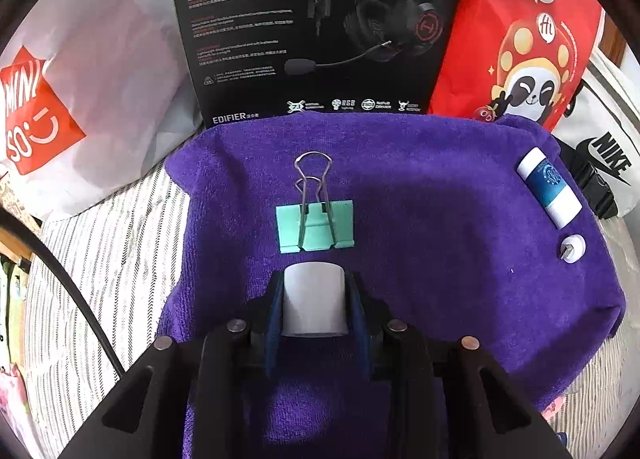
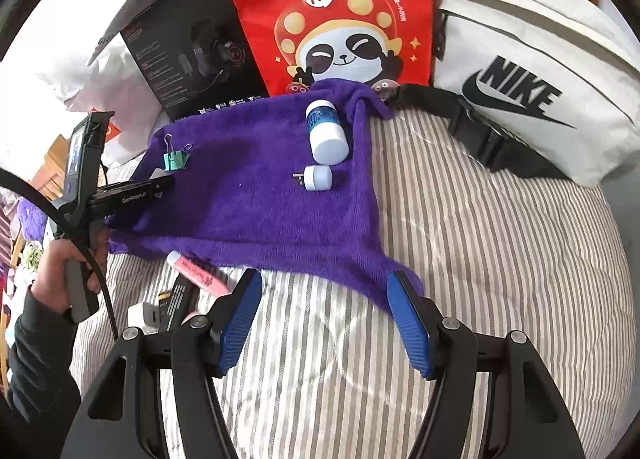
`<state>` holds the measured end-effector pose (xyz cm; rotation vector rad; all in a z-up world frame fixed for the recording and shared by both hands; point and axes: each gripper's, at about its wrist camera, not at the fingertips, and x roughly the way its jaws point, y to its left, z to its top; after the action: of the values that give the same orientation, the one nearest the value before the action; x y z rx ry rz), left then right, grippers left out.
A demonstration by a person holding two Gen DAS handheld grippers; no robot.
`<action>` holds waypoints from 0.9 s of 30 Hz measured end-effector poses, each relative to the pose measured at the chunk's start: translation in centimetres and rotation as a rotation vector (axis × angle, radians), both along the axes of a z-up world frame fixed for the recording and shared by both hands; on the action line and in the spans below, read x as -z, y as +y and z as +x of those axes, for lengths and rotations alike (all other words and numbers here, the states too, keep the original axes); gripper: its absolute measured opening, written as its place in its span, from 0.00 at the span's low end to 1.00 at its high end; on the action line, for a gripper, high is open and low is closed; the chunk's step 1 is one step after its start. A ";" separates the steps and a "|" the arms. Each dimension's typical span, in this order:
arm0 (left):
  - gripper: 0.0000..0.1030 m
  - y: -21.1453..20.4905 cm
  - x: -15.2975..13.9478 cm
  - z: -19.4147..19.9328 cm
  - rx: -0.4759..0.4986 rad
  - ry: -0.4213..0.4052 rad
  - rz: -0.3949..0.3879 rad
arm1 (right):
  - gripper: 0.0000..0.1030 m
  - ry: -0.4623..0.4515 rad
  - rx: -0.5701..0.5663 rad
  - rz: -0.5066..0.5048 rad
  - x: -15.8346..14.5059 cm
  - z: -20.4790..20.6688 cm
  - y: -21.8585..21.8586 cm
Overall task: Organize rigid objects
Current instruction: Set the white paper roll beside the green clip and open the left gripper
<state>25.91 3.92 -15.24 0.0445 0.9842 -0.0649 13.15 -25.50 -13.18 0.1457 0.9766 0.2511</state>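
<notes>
My left gripper [image 1: 314, 291] is shut on a white cylinder [image 1: 315, 299] and holds it over the purple towel [image 1: 440, 259], just short of a green binder clip [image 1: 315, 225]. A white-and-blue bottle [image 1: 548, 187] and a small white plug [image 1: 572, 248] lie at the towel's right edge. In the right wrist view my right gripper [image 2: 324, 307] is open and empty over the striped bedding, at the towel's [image 2: 260, 199] near edge. The bottle [image 2: 326, 131], plug [image 2: 318, 177] and clip [image 2: 175, 160] lie on the towel. The left gripper [image 2: 160, 187] reaches in from the left.
A black headset box [image 1: 312, 27], red panda bag [image 1: 520, 39], white Miniso bag [image 1: 80, 99] and white Nike bag [image 2: 540, 79] line the back. A pink tube [image 2: 196, 273] and black and white items [image 2: 160, 311] lie on the striped bedding [image 2: 480, 259] left of my right gripper.
</notes>
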 end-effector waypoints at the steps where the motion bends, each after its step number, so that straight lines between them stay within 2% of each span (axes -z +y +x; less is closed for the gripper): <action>1: 0.35 -0.2 0.0 -0.1 0.010 0.004 0.003 | 0.63 0.002 0.002 -0.001 0.0 -0.3 -0.1; 3: 0.52 -0.9 0.1 -0.3 0.032 0.019 -0.004 | 0.63 0.000 0.009 0.004 -0.2 -0.9 -0.5; 4: 0.53 -1.2 0.1 -0.5 0.035 0.024 -0.002 | 0.63 -0.001 0.011 0.010 -0.2 -1.2 -0.7; 8: 0.53 -2.1 -0.2 -2.2 0.029 0.030 0.016 | 0.63 -0.001 0.016 0.018 -0.3 -2.3 -1.3; 13: 0.53 -2.9 -3.3 -6.4 0.066 -0.033 -0.020 | 0.63 -0.012 0.012 0.023 -0.6 -3.9 -1.6; 16: 0.53 -3.3 -4.4 -9.2 0.107 -0.042 -0.038 | 0.63 -0.016 0.011 0.028 -0.6 -4.7 -1.7; 21: 0.53 -3.6 -3.8 -13.0 0.153 -0.002 0.012 | 0.63 -0.020 0.001 0.024 -0.6 -5.7 -1.4; 27: 0.53 -4.7 -2.8 -16.8 0.305 0.025 -0.012 | 0.63 -0.022 0.001 0.014 -1.0 -6.8 -1.4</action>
<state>9.14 -0.75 -12.45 0.1827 0.9956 -0.3517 6.33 -26.91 -12.17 0.1556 0.9529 0.2580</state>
